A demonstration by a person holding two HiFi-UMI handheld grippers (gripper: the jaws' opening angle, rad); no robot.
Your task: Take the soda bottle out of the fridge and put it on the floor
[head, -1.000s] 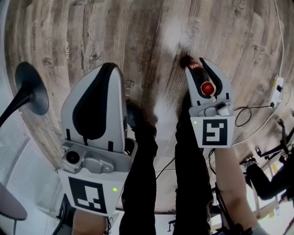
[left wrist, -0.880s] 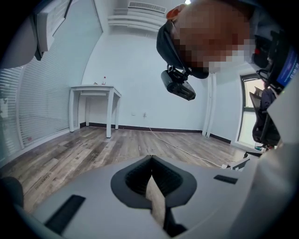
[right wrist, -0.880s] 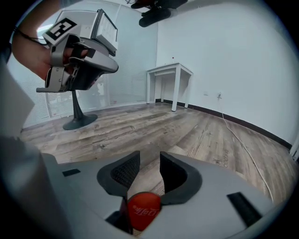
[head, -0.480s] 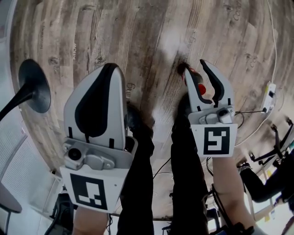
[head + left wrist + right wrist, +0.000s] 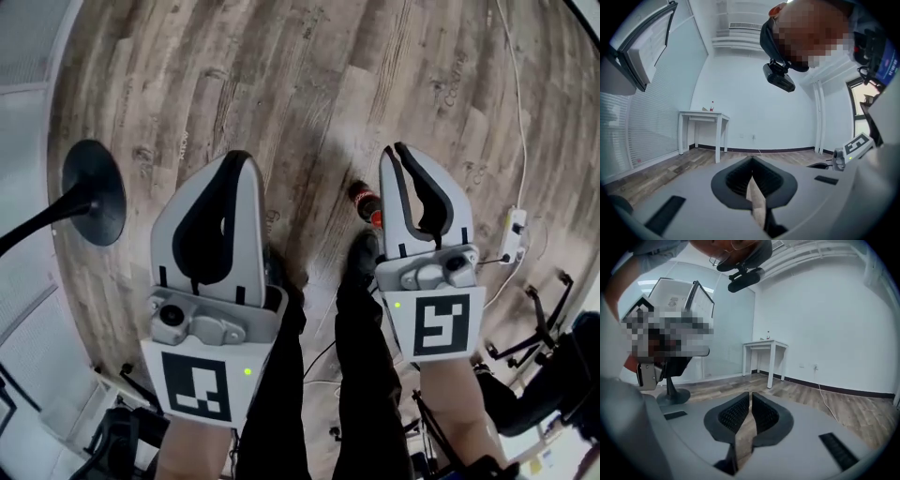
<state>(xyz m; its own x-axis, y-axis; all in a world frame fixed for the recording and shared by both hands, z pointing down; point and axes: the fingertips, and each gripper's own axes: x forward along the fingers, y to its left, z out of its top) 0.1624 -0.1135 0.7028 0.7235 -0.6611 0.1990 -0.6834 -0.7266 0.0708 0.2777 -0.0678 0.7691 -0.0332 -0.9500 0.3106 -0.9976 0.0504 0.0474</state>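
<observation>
The soda bottle, dark with a red label, stands on the wood floor just ahead of the person's shoe. My right gripper hovers above and to the right of it, clear of it. Its jaws have just been closing and are down to a thin slit with nothing between them. My left gripper hangs at the left, shut and empty, with its tips touching. The bottle does not appear in either gripper view.
A black round chair base sits on the floor at the left. A white power strip with its cable lies at the right. The person's black-trousered legs stand between the grippers. A small white table stands by the far wall.
The right jaws stood round the bottle's red cap, then drew off it and closed. Both grippers have risen from the floor, and the bottle stays standing there.
</observation>
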